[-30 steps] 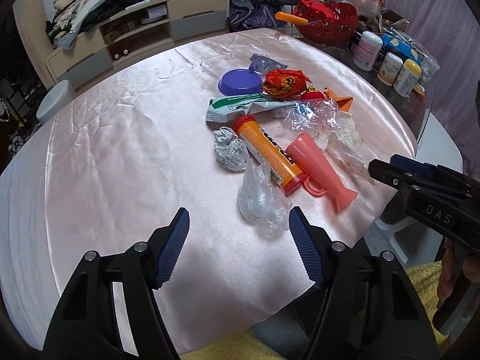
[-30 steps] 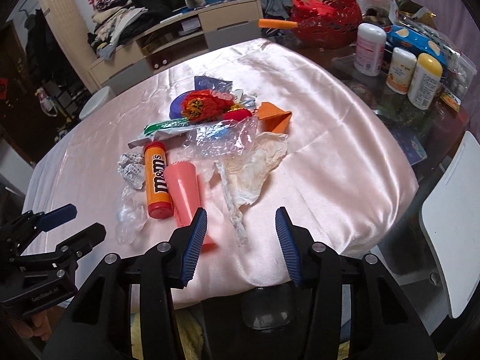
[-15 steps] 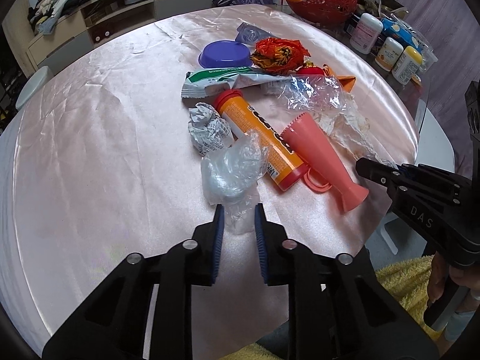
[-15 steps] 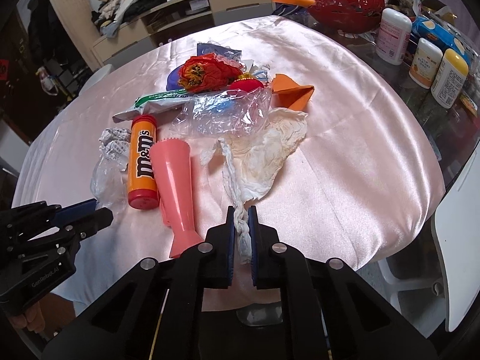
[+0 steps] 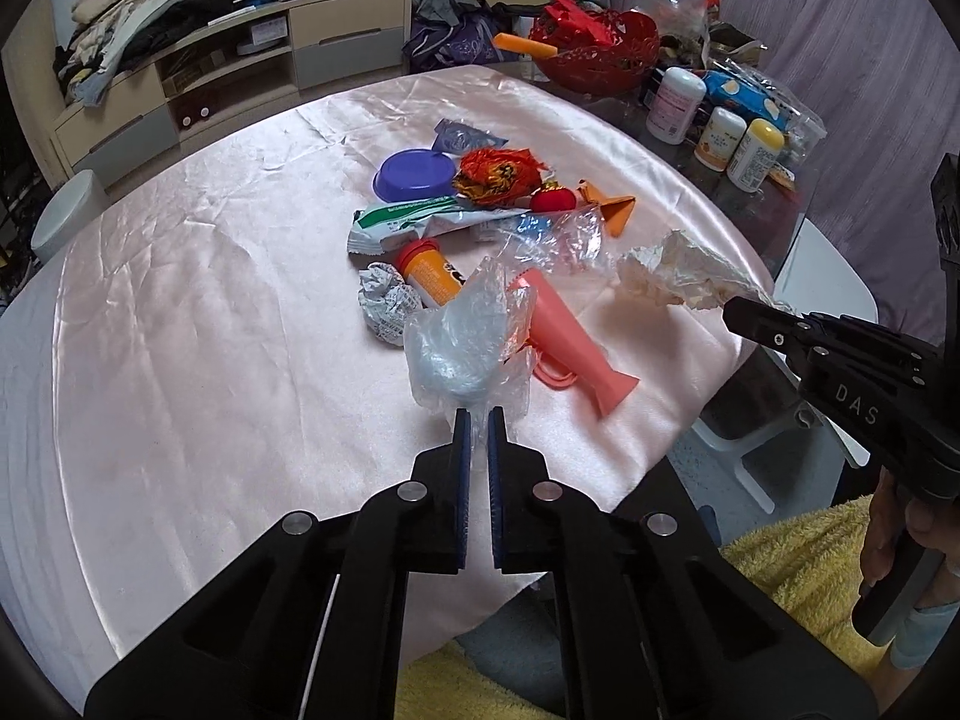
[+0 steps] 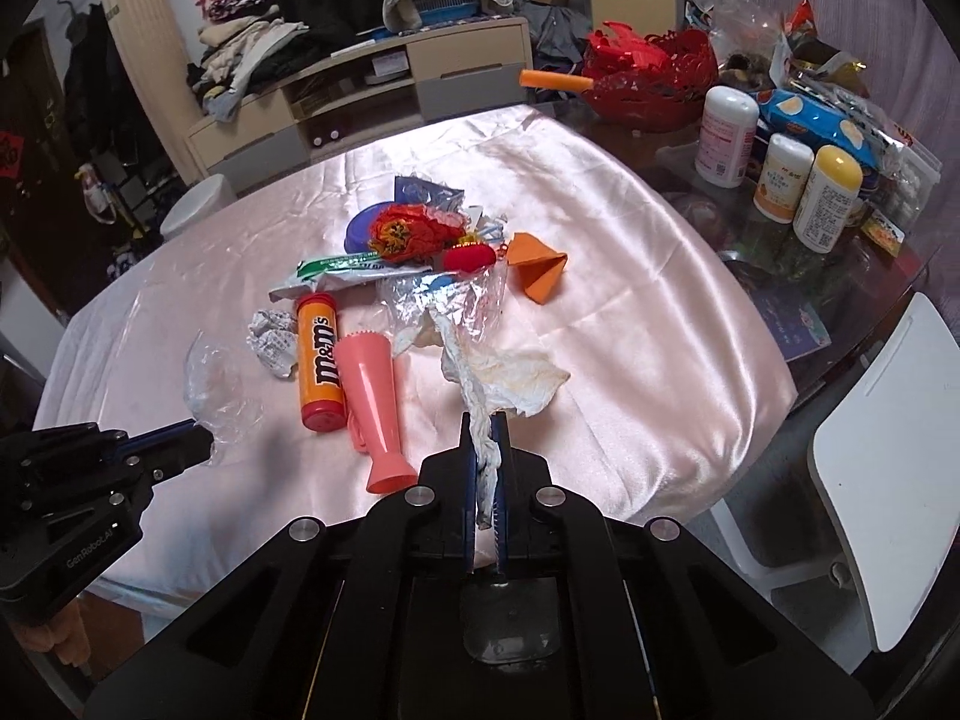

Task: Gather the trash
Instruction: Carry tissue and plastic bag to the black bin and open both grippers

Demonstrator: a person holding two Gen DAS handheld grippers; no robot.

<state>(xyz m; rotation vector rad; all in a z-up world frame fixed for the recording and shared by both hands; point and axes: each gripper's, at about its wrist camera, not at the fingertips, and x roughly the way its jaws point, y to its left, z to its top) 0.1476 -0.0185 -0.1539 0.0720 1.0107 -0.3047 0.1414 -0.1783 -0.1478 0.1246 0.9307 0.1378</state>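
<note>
The left hand-held gripper (image 5: 477, 420) is clenched on the tail of a clear plastic bag (image 5: 465, 339), which rises straight ahead of its tips above the near part of the bench (image 5: 180, 360). The right hand-held gripper (image 6: 485, 438) pinches the twisted end of a crumpled white tissue (image 6: 510, 375), whose long axis trails away from the tips toward the heap. The remaining rubbish lies beyond both, toward the bench's middle: the pink cone (image 6: 372, 402) and the orange candy tube (image 6: 321, 360) point lengthwise at the near edge, about midway between the two.
</note>
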